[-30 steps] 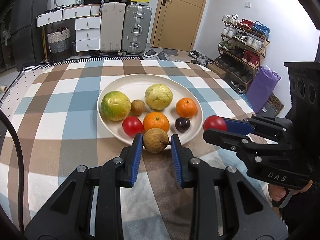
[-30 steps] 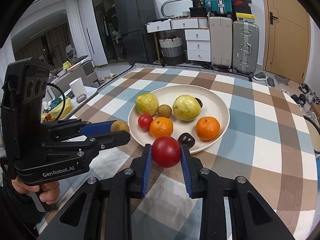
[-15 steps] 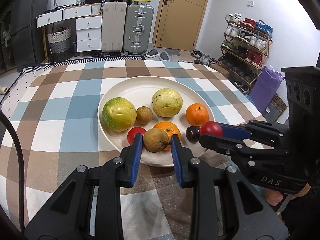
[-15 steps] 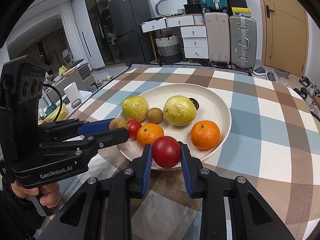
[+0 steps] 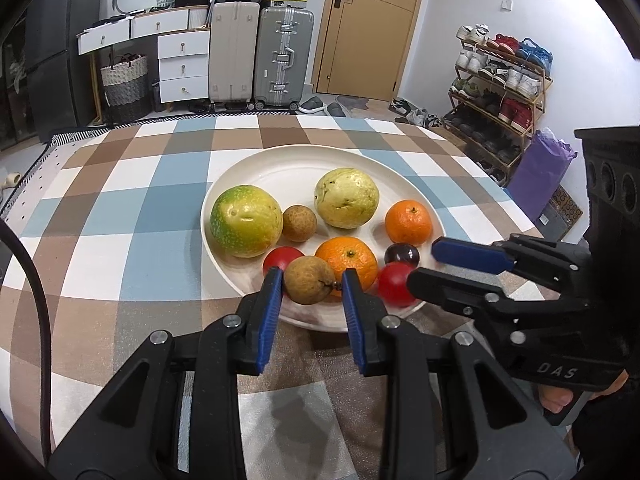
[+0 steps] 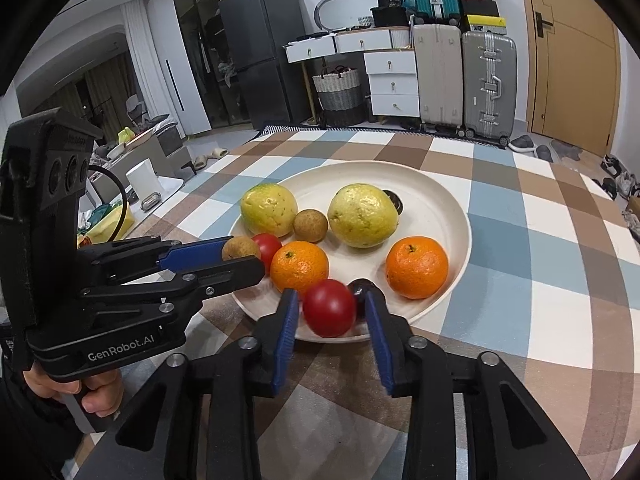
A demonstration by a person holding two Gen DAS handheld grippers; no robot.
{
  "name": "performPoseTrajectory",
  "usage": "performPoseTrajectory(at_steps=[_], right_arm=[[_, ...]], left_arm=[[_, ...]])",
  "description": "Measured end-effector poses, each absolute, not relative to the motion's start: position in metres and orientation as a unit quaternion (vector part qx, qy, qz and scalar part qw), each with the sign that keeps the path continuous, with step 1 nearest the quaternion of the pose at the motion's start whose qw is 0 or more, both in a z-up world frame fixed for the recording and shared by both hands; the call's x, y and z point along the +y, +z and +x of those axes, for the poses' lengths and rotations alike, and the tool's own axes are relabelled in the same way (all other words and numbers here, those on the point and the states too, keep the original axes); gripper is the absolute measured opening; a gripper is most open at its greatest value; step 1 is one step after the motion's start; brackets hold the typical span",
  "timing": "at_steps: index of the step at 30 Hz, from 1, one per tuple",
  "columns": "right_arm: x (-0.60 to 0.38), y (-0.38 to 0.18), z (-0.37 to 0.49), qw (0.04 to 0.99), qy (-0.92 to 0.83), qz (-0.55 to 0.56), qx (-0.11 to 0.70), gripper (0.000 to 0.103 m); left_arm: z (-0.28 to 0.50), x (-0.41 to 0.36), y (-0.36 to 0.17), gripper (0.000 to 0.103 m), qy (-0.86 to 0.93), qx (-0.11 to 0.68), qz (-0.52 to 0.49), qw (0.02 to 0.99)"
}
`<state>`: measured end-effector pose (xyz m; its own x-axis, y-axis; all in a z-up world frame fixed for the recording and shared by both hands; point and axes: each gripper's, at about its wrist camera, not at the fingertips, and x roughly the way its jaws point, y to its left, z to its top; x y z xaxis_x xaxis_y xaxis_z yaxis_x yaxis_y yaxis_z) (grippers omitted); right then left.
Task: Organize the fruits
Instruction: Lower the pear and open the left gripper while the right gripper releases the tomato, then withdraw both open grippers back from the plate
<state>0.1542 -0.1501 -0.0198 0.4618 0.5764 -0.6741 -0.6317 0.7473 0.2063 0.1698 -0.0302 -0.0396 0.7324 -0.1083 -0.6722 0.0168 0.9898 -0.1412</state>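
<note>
Left wrist view: the left gripper (image 5: 309,286) is clamped on a brown fruit (image 5: 309,280), low in the frame's centre over the near edge of the white plate (image 5: 296,168). Right wrist view: the right gripper (image 6: 330,312) has just been opening, and the red tomato (image 6: 329,307) sits between its parted pads (gaps on both sides) on the plate's near rim, beside an orange (image 6: 299,267).
</note>
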Motion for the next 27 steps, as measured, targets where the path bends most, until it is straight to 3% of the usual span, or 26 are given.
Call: performPoseTrajectory(at_steps=[3, 6, 10, 12, 14, 20, 27], right_arm=[[-0.154, -0.017, 0.154, 0.858, 0.351, -0.034, 0.374, 0.044], [-0.158, -0.014, 0.152, 0.864, 0.346, -0.035, 0.365, 0.054], [-0.163, -0.011, 0.147, 0.868, 0.346, -0.032, 0.356, 0.076], [-0.165, -0.011, 0.145, 0.869, 0.347, -0.032, 0.352, 0.082], [-0.166, -0.010, 0.142, 0.873, 0.344, -0.035, 0.344, 0.087], [-0.174, -0.006, 0.133, 0.881, 0.343, -0.034, 0.324, 0.103], [-0.190, 0.000, 0.126, 0.891, 0.343, -0.004, 0.298, 0.103]], left_arm=[[0.167, -0.029, -0.038, 0.040, -0.024, 0.362, -0.062, 0.930], [0.160, -0.026, -0.034, 0.061, -0.018, 0.347, -0.063, 0.936], [0.149, -0.024, -0.029, 0.088, -0.015, 0.327, -0.064, 0.943], [0.145, -0.023, -0.028, 0.091, -0.010, 0.323, -0.065, 0.944], [0.140, -0.021, -0.028, 0.101, -0.002, 0.321, -0.063, 0.945], [0.124, -0.015, -0.025, 0.102, 0.010, 0.303, -0.068, 0.951], [0.103, -0.008, -0.018, 0.102, 0.015, 0.272, -0.076, 0.959]])
